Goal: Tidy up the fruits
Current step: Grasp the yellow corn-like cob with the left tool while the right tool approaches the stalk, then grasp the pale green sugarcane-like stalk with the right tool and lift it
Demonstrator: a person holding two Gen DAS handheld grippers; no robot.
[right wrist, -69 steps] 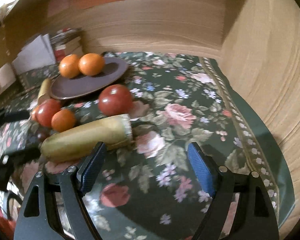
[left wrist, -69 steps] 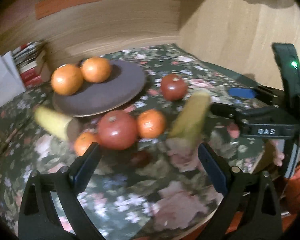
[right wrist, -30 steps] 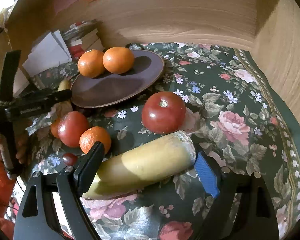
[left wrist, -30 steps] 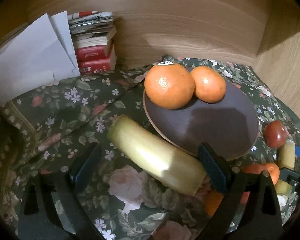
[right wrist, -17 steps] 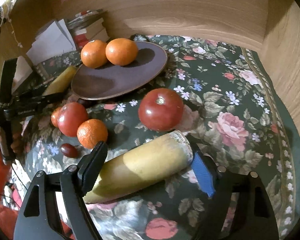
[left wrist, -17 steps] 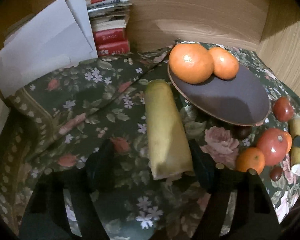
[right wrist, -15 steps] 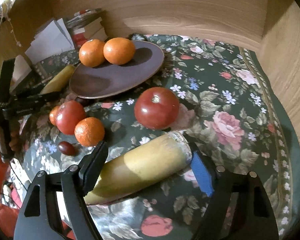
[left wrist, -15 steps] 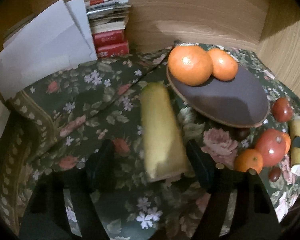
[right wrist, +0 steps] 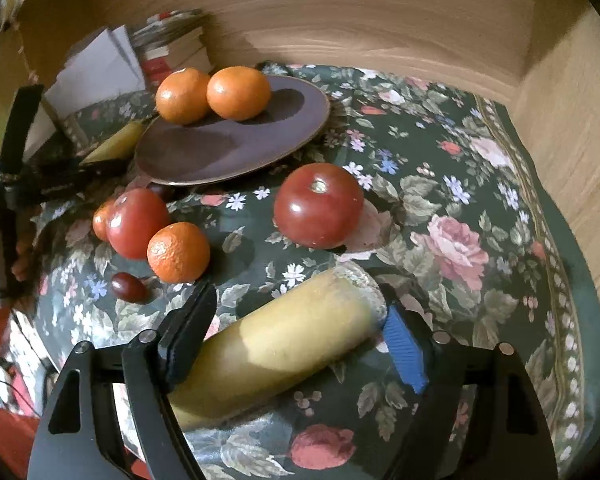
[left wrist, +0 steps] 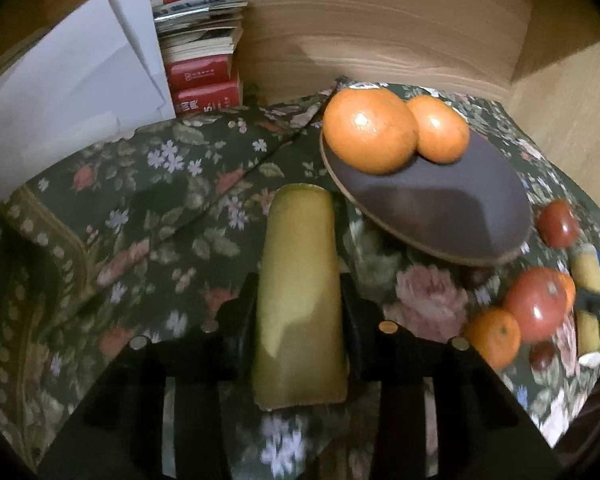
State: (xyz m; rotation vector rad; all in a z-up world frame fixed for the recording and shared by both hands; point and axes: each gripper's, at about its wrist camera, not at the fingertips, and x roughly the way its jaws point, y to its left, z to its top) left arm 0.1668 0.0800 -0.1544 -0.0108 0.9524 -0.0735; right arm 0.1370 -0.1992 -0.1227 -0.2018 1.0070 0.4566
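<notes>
Both jaws have just been closing: left hand-held gripper now pinches one banana, right hand-held gripper straddles another.

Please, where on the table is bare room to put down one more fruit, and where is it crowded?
Free: the near half of the brown plate, in front of its two oranges, and the floral cloth right of the lone tomato, toward the wooden wall. Crowded: the cloth left of that tomato, where a tomato, oranges and a small dark fruit cluster.
</notes>
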